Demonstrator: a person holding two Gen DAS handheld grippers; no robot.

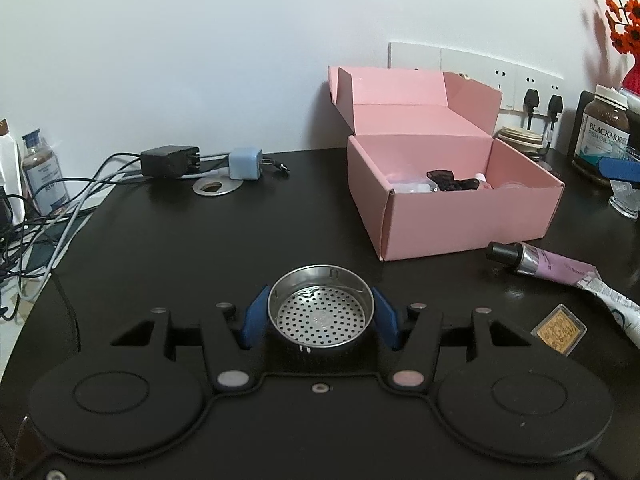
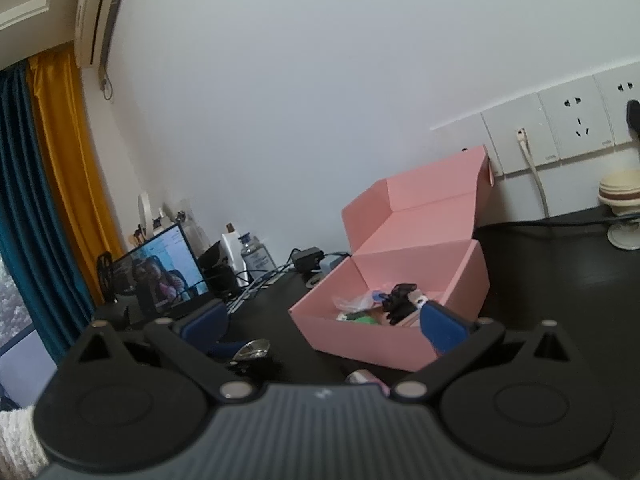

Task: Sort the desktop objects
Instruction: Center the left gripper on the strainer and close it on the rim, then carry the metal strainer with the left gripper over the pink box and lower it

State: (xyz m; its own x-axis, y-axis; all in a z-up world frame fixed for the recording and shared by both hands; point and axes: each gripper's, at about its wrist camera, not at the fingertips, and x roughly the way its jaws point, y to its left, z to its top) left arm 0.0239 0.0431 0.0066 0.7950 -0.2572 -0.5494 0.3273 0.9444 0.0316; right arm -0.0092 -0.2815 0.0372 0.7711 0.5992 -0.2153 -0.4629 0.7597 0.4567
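Left wrist view showed the left claw (image 1: 320, 318) clenched on the strainer (image 1: 320, 312), low over the worktop (image 1: 160, 248); best kept level toward the box (image 1: 452, 196) at two o'clock, right claw (image 2: 320, 326) released

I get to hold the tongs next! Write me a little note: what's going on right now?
Left tongs: blue pads on both sides of the round metal strainer on the black desk; they look closed on it.
Right tongs: open, holding nothing, raised near the pink box.
Done: the pink box is open, with some small things already inside.
Left: the strainer, the purple tube, the white tube and the small gold square are outside the box.
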